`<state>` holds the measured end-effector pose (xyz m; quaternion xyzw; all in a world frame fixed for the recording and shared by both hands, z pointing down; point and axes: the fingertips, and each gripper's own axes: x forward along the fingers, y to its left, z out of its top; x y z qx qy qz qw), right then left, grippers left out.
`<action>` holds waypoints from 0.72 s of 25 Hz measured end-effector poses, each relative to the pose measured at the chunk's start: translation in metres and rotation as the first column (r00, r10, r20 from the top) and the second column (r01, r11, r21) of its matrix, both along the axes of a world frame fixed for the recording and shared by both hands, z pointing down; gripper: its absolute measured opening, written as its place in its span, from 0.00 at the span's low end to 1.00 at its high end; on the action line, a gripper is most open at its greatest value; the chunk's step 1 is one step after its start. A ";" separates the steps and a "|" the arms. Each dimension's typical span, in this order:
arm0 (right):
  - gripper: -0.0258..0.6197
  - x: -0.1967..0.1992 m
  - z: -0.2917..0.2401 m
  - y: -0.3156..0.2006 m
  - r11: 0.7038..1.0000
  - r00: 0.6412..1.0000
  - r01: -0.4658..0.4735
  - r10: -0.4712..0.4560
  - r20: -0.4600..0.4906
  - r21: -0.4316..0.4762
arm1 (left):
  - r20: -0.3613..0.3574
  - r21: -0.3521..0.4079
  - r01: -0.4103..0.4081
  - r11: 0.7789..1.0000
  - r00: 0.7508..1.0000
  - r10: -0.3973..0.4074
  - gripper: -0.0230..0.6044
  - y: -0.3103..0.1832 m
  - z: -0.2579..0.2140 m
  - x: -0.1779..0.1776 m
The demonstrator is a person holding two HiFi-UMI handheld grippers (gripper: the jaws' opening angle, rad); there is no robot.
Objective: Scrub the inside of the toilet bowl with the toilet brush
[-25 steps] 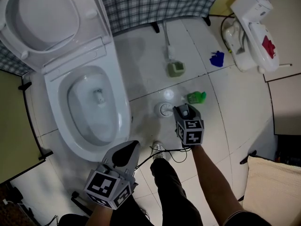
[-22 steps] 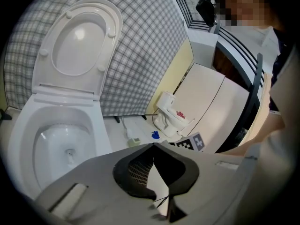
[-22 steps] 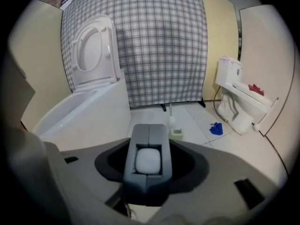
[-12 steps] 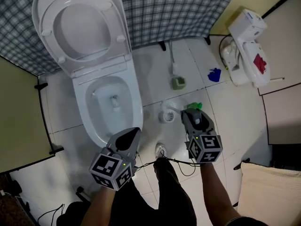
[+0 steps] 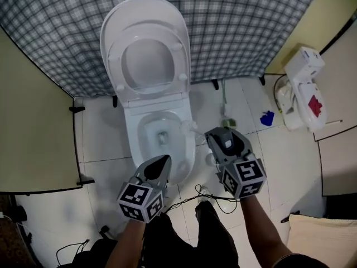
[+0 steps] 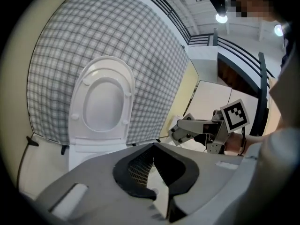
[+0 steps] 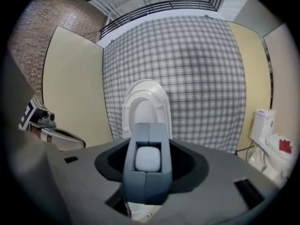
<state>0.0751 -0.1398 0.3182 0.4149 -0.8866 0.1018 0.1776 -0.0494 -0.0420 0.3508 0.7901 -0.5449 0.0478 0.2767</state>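
The white toilet stands with seat and lid raised (image 5: 146,49), and its bowl (image 5: 160,134) is open below. The toilet brush (image 5: 227,122) lies on the floor tiles to the bowl's right, its thin handle pointing at the checked cloth. My left gripper (image 5: 163,161) hovers over the bowl's near rim with its dark jaws closed to a point and nothing in them. My right gripper (image 5: 215,134) hangs right of the bowl, near the brush, and nothing is between its grey-blue jaws. A white round holder (image 5: 208,159) peeks out beside it. The right gripper view shows the lid (image 7: 146,104) straight ahead.
A checked cloth (image 5: 251,27) hangs behind the toilet, with yellow panels (image 5: 33,121) at the left. A second white fixture with a red mark (image 5: 304,91) stands at the right, and a blue scrap (image 5: 267,118) lies near it. A cable (image 5: 215,195) runs over the tiles by the person's foot.
Both grippers have risen well above the floor, the right one away from the holder. The view has pulled back, so the toilet looks smaller and centred. The jaws look unchanged.
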 end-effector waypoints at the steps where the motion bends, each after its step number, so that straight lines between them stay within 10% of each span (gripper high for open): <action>1: 0.39 -0.016 0.003 0.001 1.000 1.000 0.027 -0.027 0.003 -0.010 | 0.002 0.000 0.013 1.000 1.000 -0.013 0.02 0.001 -0.001 -0.008; 18: 0.39 -0.185 0.176 -0.051 0.982 0.981 0.169 -0.175 -0.077 -0.089 | 0.009 -0.046 0.074 0.996 0.997 -0.074 0.02 -0.026 0.107 -0.091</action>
